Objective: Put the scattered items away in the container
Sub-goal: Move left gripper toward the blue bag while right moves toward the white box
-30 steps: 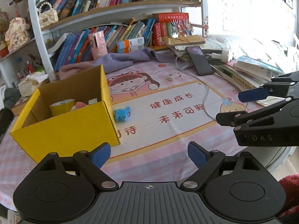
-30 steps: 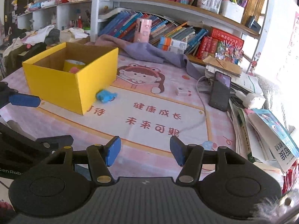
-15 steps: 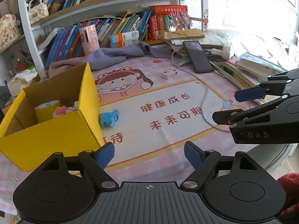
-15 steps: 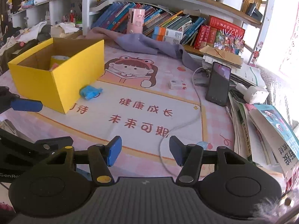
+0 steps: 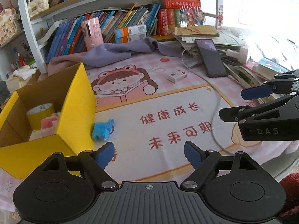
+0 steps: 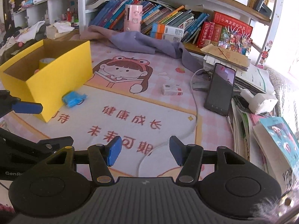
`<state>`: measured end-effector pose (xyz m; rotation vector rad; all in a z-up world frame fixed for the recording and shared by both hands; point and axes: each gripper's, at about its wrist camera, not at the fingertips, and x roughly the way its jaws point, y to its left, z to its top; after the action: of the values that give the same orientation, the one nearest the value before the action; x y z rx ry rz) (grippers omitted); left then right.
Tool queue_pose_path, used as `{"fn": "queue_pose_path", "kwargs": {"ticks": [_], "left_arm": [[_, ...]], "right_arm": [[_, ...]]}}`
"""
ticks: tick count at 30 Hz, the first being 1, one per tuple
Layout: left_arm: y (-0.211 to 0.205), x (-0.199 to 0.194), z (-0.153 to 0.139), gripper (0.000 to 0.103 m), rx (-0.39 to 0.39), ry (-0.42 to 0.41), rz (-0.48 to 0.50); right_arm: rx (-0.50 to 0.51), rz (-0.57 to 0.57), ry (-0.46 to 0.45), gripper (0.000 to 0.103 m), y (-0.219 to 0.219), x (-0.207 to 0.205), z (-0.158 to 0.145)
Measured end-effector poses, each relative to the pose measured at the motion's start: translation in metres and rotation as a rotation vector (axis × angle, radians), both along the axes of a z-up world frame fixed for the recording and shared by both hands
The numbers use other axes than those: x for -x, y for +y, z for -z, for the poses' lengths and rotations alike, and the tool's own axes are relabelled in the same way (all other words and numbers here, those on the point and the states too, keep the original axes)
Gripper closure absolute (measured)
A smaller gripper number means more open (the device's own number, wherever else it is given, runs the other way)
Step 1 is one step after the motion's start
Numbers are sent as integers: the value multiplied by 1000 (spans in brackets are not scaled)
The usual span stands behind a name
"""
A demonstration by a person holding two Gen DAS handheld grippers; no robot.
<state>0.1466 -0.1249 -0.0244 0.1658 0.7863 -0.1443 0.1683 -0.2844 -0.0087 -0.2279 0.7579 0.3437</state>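
Note:
A yellow cardboard box (image 5: 74, 112) (image 6: 61, 78) stands open at the left of the table, holding a yellow tape roll (image 5: 40, 110) and a pink item (image 5: 48, 124). A small blue toy (image 5: 102, 128) (image 6: 73, 99) lies on the mat against the box's right wall. A small white carton (image 5: 176, 76) (image 6: 172, 90) lies further back on the mat. My left gripper (image 5: 148, 154) is open and empty, low over the mat near the blue toy. My right gripper (image 6: 144, 150) is open and empty over the mat's front; it also shows at the right of the left wrist view (image 5: 257, 100).
A black phone (image 5: 210, 57) (image 6: 221, 88) leans on a stack of papers at the right, with a white cable (image 5: 214, 115) running over the mat. A purple cloth (image 6: 145, 44) lies at the back before bookshelves. Books (image 6: 276, 140) pile at the right edge.
Both grippers have moved forward over the mat; the box, blue toy and white carton now look closer. Both jaws stay open and empty.

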Motion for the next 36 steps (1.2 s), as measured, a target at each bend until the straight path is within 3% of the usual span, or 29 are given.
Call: {"fn": "queue_pose_path", "kwargs": {"ticks": [19, 26, 36], "left_arm": [[-24, -64, 13, 20, -121, 12, -250], [-11, -91, 25, 21, -52, 48, -438], [12, -114, 35, 21, 119, 90, -826]], "right_arm": [[-51, -86, 43, 51, -28, -90, 9], [-76, -60, 42, 51, -25, -136, 15], [-62, -35, 65, 51, -12, -195, 44]]}}
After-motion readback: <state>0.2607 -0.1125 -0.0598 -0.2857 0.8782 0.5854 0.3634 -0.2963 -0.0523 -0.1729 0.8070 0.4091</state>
